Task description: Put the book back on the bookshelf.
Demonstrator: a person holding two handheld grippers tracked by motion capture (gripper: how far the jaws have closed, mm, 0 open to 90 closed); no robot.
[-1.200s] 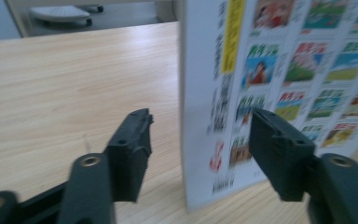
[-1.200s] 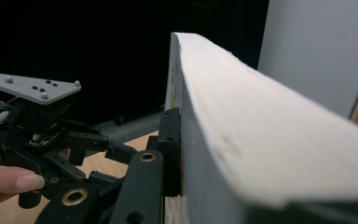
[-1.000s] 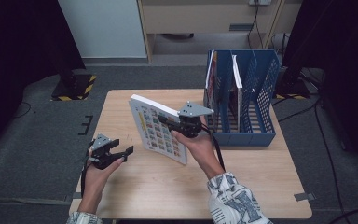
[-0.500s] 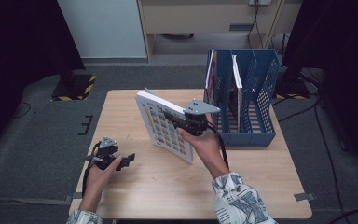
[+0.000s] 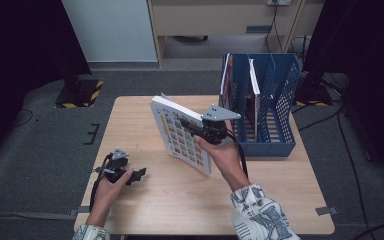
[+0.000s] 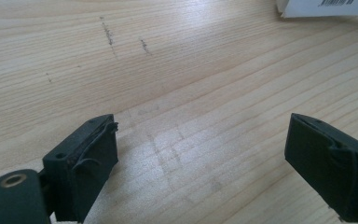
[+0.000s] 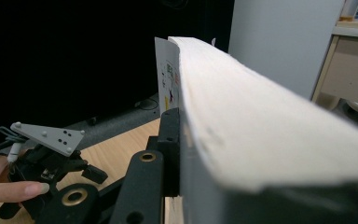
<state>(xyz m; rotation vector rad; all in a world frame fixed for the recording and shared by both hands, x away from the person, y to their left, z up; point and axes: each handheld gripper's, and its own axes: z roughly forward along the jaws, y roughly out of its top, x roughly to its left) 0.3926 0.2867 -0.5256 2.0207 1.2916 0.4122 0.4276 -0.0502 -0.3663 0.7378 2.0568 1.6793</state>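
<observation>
While the right gripper point(image 5: 200, 131) is clamped on the thick book point(image 5: 180, 134), its jaws press on both covers, and in the right gripper view the pale block of pages point(image 7: 261, 121) stands between them. The book is lifted off the table point(image 5: 180, 200), tilted, with the colourful cover facing the person's side and the lower corner hanging close over the wood. It is held between the middle of the table and the blue file rack point(image 5: 272, 105), which stands at the right far part of the table and already has thin books upright in its left slots.

The left gripper point(image 5: 139, 175) rests low at the left near side, well apart from the book. Its jaws have just been opening and now stand wide with nothing between them; in the left gripper view there is bare wood under them and a white corner of the book point(image 6: 326, 7) far off.

The step in hand seems to be bringing the book to the rack. To do it well, the person should first turn the book fully upright, then line its spine with a free slot on the right side, and lower it straight between the dividers. The grip is near one edge, so the heavy book may swing; a slow move would help. The free left gripper could steady the lower corner if the book begins to slip.
</observation>
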